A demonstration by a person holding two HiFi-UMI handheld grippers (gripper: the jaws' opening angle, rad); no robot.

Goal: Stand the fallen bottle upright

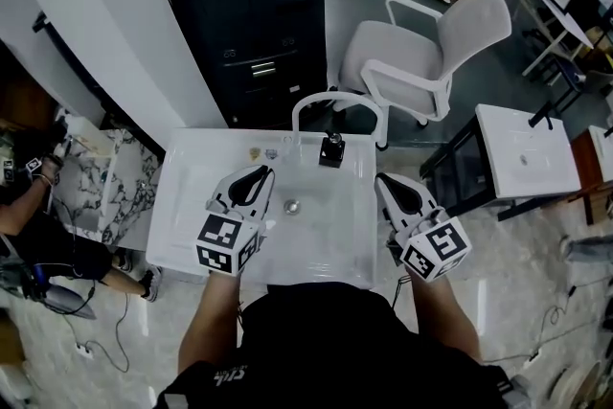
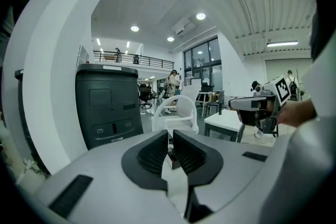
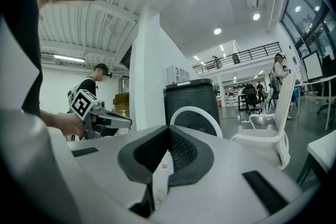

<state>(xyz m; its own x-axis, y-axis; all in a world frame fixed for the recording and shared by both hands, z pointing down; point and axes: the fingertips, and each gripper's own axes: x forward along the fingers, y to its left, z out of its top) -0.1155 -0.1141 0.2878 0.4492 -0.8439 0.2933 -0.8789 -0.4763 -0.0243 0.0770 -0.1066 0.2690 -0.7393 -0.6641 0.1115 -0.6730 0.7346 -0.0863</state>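
A small dark bottle (image 1: 331, 149) stands upright at the far edge of the white sink-like table (image 1: 196, 206), under a white arched faucet (image 1: 337, 102). Both grippers hover over the near half, apart from the bottle. My left gripper (image 1: 257, 175) is left of the drain (image 1: 291, 205); its jaws are nearly closed, with a narrow slit and nothing gripped. Through that slit the left gripper view shows the bottle (image 2: 171, 159) far ahead. My right gripper (image 1: 387, 183) is at the table's right edge, jaws shut and empty, as the right gripper view (image 3: 169, 131) confirms.
A tall black cabinet (image 1: 251, 10) stands behind the table, with a white office chair (image 1: 431, 53) to its right. Another white table (image 1: 525, 153) is at the right. A person (image 1: 29, 225) crouches on the floor at the left.
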